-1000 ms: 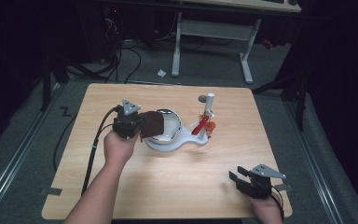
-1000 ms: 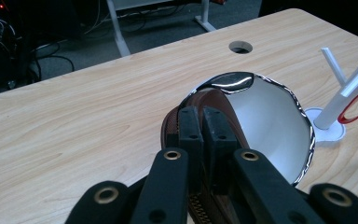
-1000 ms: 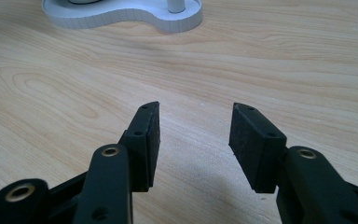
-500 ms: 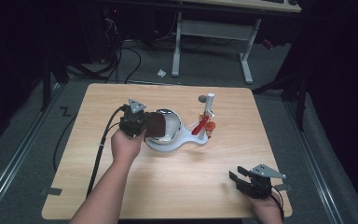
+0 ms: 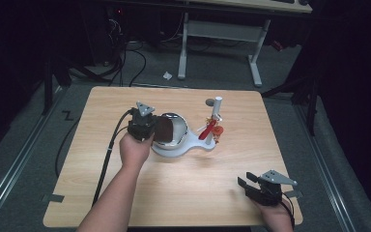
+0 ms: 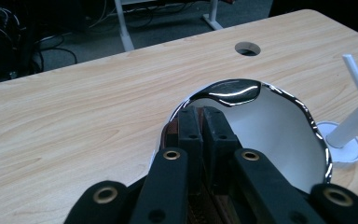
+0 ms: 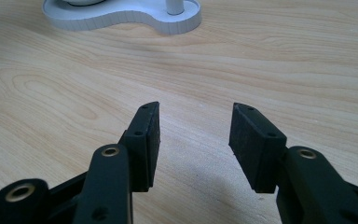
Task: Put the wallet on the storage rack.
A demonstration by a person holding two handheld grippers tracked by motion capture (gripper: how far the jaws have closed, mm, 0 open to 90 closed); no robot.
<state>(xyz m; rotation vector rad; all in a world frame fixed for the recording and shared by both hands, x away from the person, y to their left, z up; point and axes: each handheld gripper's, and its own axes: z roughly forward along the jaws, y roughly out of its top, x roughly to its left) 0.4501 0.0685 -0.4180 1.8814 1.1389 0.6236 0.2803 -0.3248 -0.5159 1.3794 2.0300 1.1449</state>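
Left jaws: nearly together, pinching the near rim of the bowl (image 6: 265, 126); a dark brown piece sits between and under them, too hidden to identify.
Left gripper (image 5: 160, 129): at the bowl's left edge in the high view, held by the left hand (image 5: 134, 149), its cable trailing off toward the table's near left.
Bowl: shiny metal outside, white inside, tipped so its opening faces the left gripper; it sits on the wide end of the white base (image 5: 183, 151).
Base: flat and white, with 1 white post (image 5: 216, 110) rising from its narrow end, right of the bowl.
Red piece (image 5: 209, 130): leans against the post, just right of the bowl; a small orange part lies beside it.
Right jaws: wide apart, nothing between them, just above bare wood.
Right gripper (image 7: 193, 140): well apart from the bowl, toward the table's near right corner, pointing back at the base (image 7: 121, 16).
Table (image 5: 203, 193): light wood, with 1 round hole (image 6: 247, 48) beyond the bowl.
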